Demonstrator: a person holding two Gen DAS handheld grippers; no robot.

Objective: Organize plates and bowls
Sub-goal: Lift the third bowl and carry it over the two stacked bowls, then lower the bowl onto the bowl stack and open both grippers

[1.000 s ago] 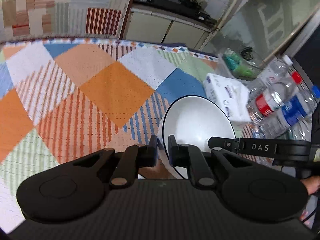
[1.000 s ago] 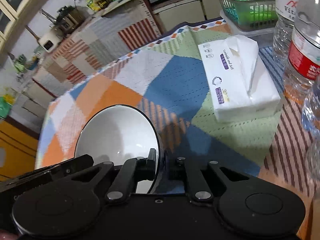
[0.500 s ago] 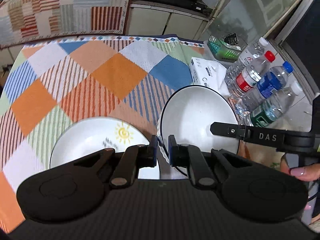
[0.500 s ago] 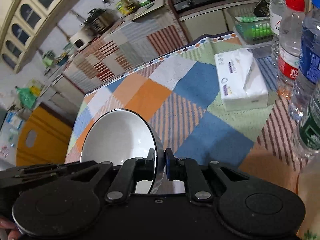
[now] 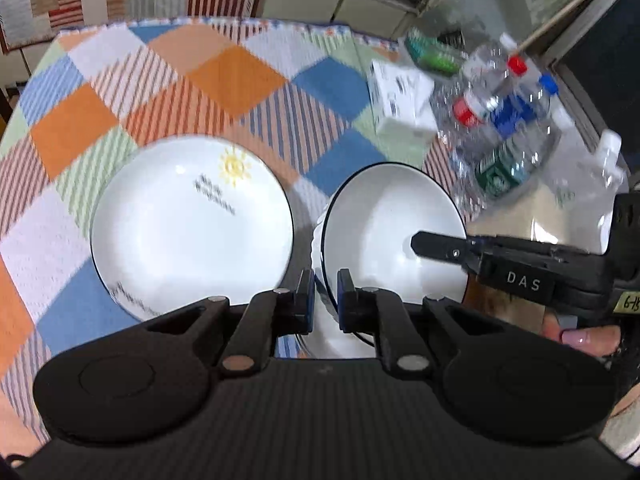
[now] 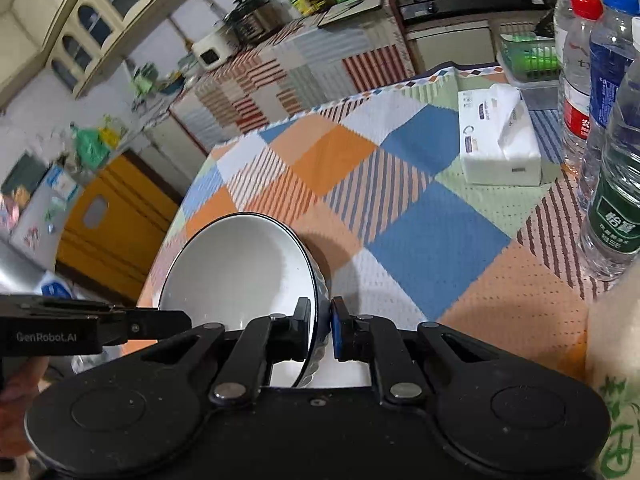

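A white bowl (image 5: 384,216) with a thin dark rim hangs tilted above the checked tablecloth, held from both sides. My left gripper (image 5: 322,300) is shut on its left rim. In the right wrist view my right gripper (image 6: 321,320) is shut on the opposite rim of the same bowl (image 6: 236,272). One of the right gripper's fingers (image 5: 440,246) reaches over the bowl from the right, and one of the left gripper's fingers (image 6: 152,326) comes in from the left. A white plate (image 5: 188,224) with a yellow sun print lies flat on the cloth, just left of the bowl.
A white tissue pack (image 6: 496,140) lies at the right of the table. Several water bottles (image 6: 612,216) stand along the right edge, with a green basket (image 6: 528,56) behind them. A hand (image 5: 580,336) grips the right tool. Cabinets and a stove lie beyond the far edge.
Both grippers have risen and drawn back towards the near side with the bowl between them. The sun plate has come into the left wrist view, now beside the bowl.
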